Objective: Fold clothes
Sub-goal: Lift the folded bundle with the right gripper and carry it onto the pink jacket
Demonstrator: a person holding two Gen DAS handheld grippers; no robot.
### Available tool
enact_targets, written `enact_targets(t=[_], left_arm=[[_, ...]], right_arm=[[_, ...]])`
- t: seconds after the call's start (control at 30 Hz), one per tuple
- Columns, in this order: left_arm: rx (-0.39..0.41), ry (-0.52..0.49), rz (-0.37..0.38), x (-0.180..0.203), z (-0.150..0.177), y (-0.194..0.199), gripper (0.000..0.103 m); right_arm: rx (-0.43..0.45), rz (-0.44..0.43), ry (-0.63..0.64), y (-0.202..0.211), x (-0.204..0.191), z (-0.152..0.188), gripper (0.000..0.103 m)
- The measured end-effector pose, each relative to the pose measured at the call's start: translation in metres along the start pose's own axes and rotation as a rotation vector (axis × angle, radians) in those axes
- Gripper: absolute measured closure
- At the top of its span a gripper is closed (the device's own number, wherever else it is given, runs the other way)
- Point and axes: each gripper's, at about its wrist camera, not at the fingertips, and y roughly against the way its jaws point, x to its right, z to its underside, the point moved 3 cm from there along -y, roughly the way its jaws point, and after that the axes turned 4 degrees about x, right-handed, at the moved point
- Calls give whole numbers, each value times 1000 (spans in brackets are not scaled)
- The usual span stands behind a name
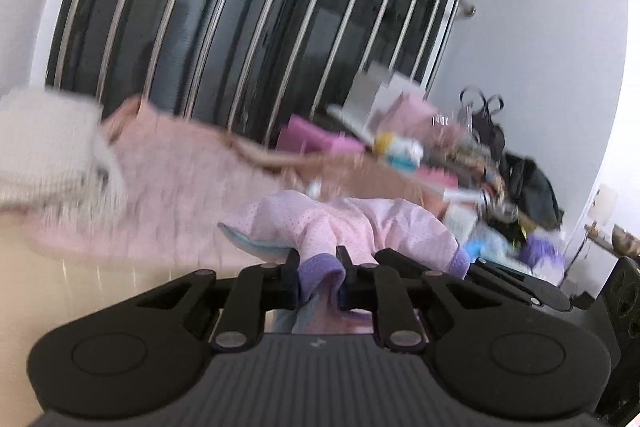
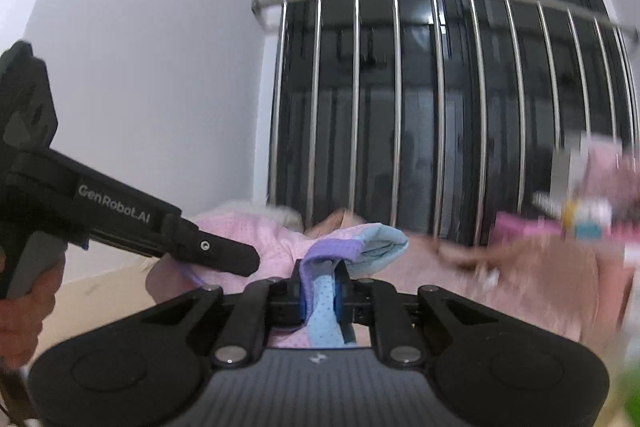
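Note:
A small pink dotted garment [image 1: 344, 227] with purple cuffs and light blue panels hangs between my two grippers, lifted off the surface. My left gripper [image 1: 320, 277] is shut on its purple-edged fabric. My right gripper [image 2: 320, 291] is shut on a purple and blue fold of the same garment [image 2: 264, 239]. In the right wrist view the left gripper's black body [image 2: 192, 247] reaches in from the left, held by a person's hand [image 2: 24, 311]. In the left wrist view a corner of the right gripper [image 1: 624, 291] shows at the right edge.
A pink blanket [image 1: 168, 179] covers the surface behind, with a white knitted item [image 1: 44, 155] at left. Clutter of boxes, bags and a black bag [image 1: 520, 183] lies at right. Steel railing bars [image 2: 440, 107] stand before a dark window. A white wall [image 2: 152, 67] is at left.

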Motion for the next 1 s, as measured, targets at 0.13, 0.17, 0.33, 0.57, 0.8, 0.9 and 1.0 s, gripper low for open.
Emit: enact_targets(t=[0.13,0.17,0.33,0.57,0.8,0.9,1.0], left_arm=[[35,-38,16,-8,-45,-23,88],[44,-52,13,-9,-57,-31,88],[82,-113,3,-18,-112,-74,88],[103,-105,-11,-52,-156,-153,88],[40,-51,-53,-115,-147,-261,88],[-22,29,-67,-154,-126,-315,88],[-105,94,-106,-187,-93,-363,88]], right_arm=[[22,15,24,-36,15,-35,92],[29,21,27,-46,20,-45,92],[57,61,40,-98,42,-91,92],[44,91,3,-191,83,-114,92],[-7,105,-55,-299,120,-78,92],[-76,95,-77,-352,135,-40,92],[-188,100,-102,-399,147,7,92]])
